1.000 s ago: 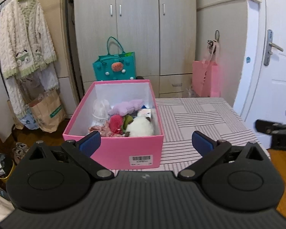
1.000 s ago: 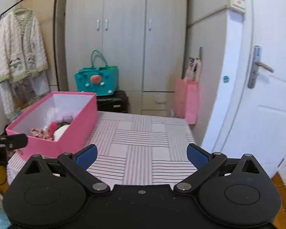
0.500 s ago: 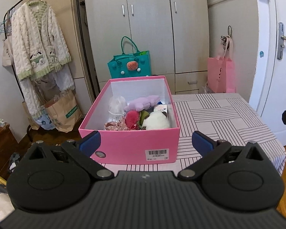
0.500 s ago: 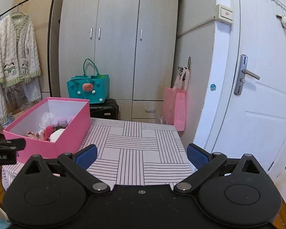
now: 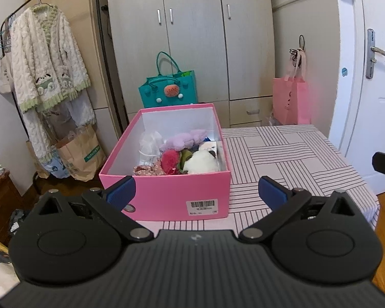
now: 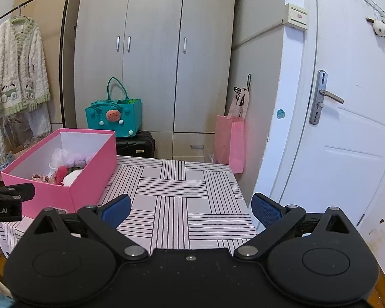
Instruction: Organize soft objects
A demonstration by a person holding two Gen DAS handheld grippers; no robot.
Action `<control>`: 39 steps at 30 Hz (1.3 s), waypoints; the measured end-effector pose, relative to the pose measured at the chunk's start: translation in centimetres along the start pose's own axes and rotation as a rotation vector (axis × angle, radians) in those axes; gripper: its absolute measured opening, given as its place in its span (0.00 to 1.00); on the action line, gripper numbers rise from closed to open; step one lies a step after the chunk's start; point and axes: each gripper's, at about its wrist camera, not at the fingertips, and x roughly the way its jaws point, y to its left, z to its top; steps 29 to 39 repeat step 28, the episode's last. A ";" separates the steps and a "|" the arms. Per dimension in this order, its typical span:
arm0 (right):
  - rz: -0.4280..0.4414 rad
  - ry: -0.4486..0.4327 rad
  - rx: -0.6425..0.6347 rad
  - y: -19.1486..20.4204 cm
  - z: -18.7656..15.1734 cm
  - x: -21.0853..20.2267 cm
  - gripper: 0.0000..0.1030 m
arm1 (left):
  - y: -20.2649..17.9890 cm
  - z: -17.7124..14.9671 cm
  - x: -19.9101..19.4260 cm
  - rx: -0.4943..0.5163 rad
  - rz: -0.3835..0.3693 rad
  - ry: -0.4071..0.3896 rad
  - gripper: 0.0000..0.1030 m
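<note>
inside, pink box holds white, purple, red plush toys

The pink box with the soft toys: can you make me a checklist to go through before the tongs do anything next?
1. Pink box stands flat on the striped table: ok.
2. Box is open, no lid on it: ok.
3. Soft toys, such as the white plush and the purple plush, lie inside the box: ok.
4. Left tongs open and holding nothing: ok.
5. Right tongs open and holding nothing: ok.
6. More soft things waiting beyond the table: cannot tell.
</note>
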 end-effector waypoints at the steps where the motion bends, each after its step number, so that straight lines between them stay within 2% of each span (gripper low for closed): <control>1: 0.008 -0.005 0.001 0.0 0.0 -0.2 0.99 | 0.1 0.0 0.0 0.000 0.003 -0.001 1.00; 20: 0.019 -0.003 -0.003 0.1 -0.5 -0.3 0.99 | 0.4 -0.2 -0.3 -0.030 0.060 -0.029 1.00; 39: 0.022 0.000 -0.013 0.1 -0.5 0.1 0.99 | 0.8 -0.2 0.2 -0.041 0.068 -0.026 1.00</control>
